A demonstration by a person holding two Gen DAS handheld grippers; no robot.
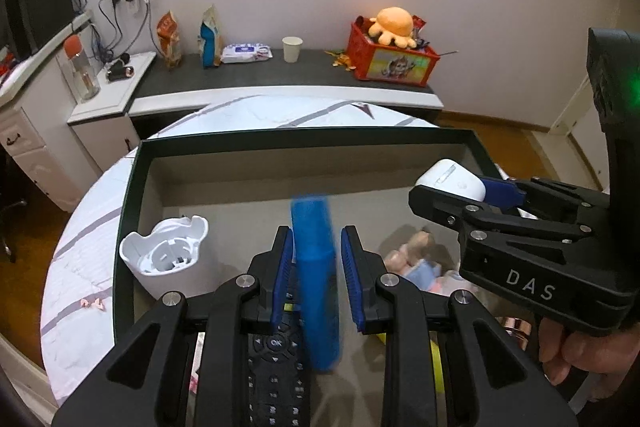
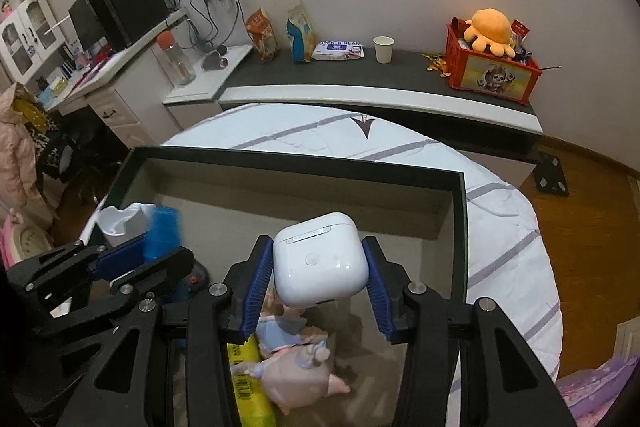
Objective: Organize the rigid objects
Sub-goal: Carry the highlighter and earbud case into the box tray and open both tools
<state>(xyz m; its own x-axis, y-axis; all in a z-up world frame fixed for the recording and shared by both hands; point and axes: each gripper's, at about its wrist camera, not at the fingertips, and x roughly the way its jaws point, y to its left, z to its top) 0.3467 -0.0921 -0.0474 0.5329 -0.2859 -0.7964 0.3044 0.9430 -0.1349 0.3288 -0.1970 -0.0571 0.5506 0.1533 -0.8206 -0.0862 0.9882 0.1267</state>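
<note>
Fingers of the left gripper (image 1: 314, 277) are spread, with a blurred blue cylinder (image 1: 314, 267) between them; it seems to touch the left pad while a gap shows on the right, so it looks released or slipping rather than gripped. Beneath it lies a black remote (image 1: 276, 367). The right gripper (image 2: 318, 277) clenches a white earbud case (image 2: 320, 259) by its lower sides, above a pink figurine (image 2: 296, 375) and a yellow item (image 2: 250, 387).

Risk: the smooth, rounded case could squirt out of the pads if pressure shifts, dropping onto the figurines. The blue cylinder, judging by its blur, may tumble onto the remote or knock the white holder (image 1: 164, 255) at ten o'clock.

All of this sits inside or over the dark-rimmed box (image 2: 460, 227), which rests on a striped bed (image 2: 500, 227). Farther off at twelve o'clock, a paper cup (image 2: 383, 49) and red crate (image 2: 490, 73) stand on the dark surface (image 2: 340, 71).
</note>
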